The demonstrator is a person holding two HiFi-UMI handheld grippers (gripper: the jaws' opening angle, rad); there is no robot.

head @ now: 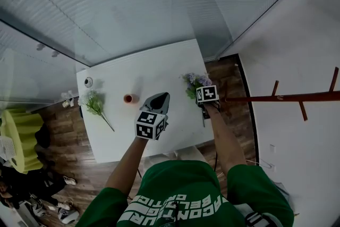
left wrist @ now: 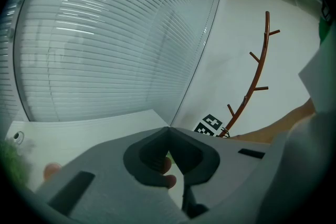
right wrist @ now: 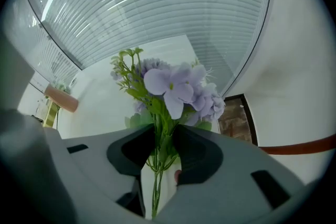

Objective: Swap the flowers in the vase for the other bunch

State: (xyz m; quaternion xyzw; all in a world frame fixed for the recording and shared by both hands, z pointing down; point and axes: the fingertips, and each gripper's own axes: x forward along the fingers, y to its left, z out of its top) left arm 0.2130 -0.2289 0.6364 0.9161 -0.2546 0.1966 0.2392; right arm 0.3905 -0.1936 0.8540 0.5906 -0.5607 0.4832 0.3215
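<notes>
Purple flower bunch with green leaves and thin green stems (right wrist: 178,89) lies well to the right of the small terracotta-pink vase (head: 128,98), at the right edge of the white bench (head: 159,64). The right hand-held gripper (right wrist: 164,139) points steeply down and is clenched on its stems just below the leaves. The left hand-held gripper (left wrist: 169,131) hovers just right of the vase, closed and empty. A white-flowered bunch with a long green stem (head: 93,102) lies on the bench left of the vase, which looks empty.

The hold is narrow and takes only a few wiry stems, so the bunch could swivel or slide out on lifting. This far right of the vase, it would likely drop off the bench edge onto the wooden floor. The vase looks small and light, so stems pushed in off-centre, or top-heavy blooms, could tip it unless the left hand-held gripper steadies it.

No brand or label shows on the vase. The marker cubes (head: 150,125) carry only black-and-white square patterns. The person's green top (head: 180,194) bears white lettering, upside down and too distorted to read.
</notes>
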